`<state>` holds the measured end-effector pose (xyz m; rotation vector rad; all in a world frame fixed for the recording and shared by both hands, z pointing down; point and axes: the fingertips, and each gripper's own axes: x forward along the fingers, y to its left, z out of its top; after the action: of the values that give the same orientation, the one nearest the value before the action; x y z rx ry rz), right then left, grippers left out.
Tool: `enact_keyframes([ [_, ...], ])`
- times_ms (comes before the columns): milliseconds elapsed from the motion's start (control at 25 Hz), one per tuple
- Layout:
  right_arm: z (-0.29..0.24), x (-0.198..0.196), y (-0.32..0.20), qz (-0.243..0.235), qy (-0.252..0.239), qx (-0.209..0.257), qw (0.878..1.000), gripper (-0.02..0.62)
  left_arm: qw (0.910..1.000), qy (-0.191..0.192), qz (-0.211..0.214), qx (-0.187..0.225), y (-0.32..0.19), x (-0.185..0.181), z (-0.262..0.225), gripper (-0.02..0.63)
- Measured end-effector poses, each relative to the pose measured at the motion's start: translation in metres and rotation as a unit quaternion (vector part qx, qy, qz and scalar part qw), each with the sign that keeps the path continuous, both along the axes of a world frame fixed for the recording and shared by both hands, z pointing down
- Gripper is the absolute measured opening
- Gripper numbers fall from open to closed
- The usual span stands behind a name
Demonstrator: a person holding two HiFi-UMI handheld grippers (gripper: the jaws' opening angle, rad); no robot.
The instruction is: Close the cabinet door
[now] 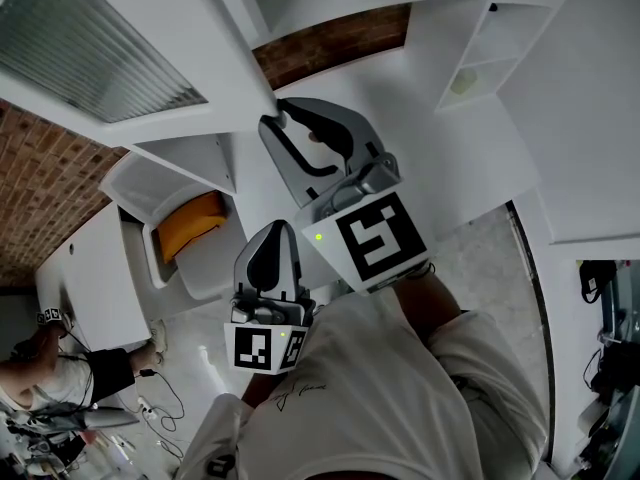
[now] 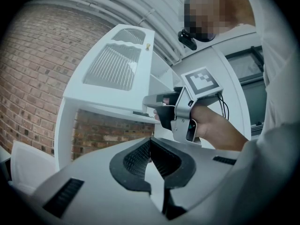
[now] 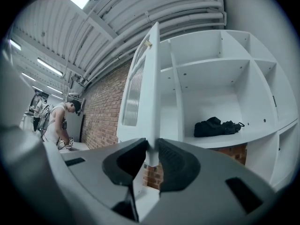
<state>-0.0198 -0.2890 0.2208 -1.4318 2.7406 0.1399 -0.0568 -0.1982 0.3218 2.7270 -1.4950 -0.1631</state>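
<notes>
Two tongs show. The right tongs [image 3: 152, 149] pinch the lower edge of the door [image 3: 140, 78], with the white panel's edge wedged between the dark pads. In the left gripper view, a hand [image 2: 213, 125] holds them up against the door's bottom corner. The left tongs [image 2: 150, 142] are pressed together at the tips with nothing between them. In the head view they hang lower and nearer the body, apart from the door.

The door stands swung out from the cabinet [image 3: 211, 78], almost edge-on to the right gripper view. It has a ribbed pane [image 2: 112, 64] in its upper part and a small knob [image 3: 148, 44] near the top of its free edge. Behind it the white compartments lie open, and a black bag [image 3: 215, 127] rests on one shelf [image 3: 225, 139]. A brick wall [image 3: 101, 107] runs off to the left, where a person [image 3: 56, 121] bends over a tabletop [image 3: 77, 146] well apart from the cabinet.
</notes>
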Motion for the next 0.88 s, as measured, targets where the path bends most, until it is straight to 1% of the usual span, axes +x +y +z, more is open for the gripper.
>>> enact_keyframes([
  [200, 0.000, 0.001, -0.004, -0.002, -0.003, 0.000, 1.000, 0.084, 1.0000, 0.003, -0.003, 0.004, -0.003, 0.002, -0.002, 0.017],
  [400, 0.000, 0.003, -0.012, -0.004, 0.006, 0.003, 1.000, 0.084, 0.9999, 0.004, -0.011, 0.005, -0.007, 0.001, -0.002, 0.017],
  [880, 0.001, 0.003, -0.020, -0.012, -0.006, 0.001, 1.000, 0.083, 0.9997, 0.005, -0.021, 0.010, -0.009, 0.002, -0.003, 0.017],
])
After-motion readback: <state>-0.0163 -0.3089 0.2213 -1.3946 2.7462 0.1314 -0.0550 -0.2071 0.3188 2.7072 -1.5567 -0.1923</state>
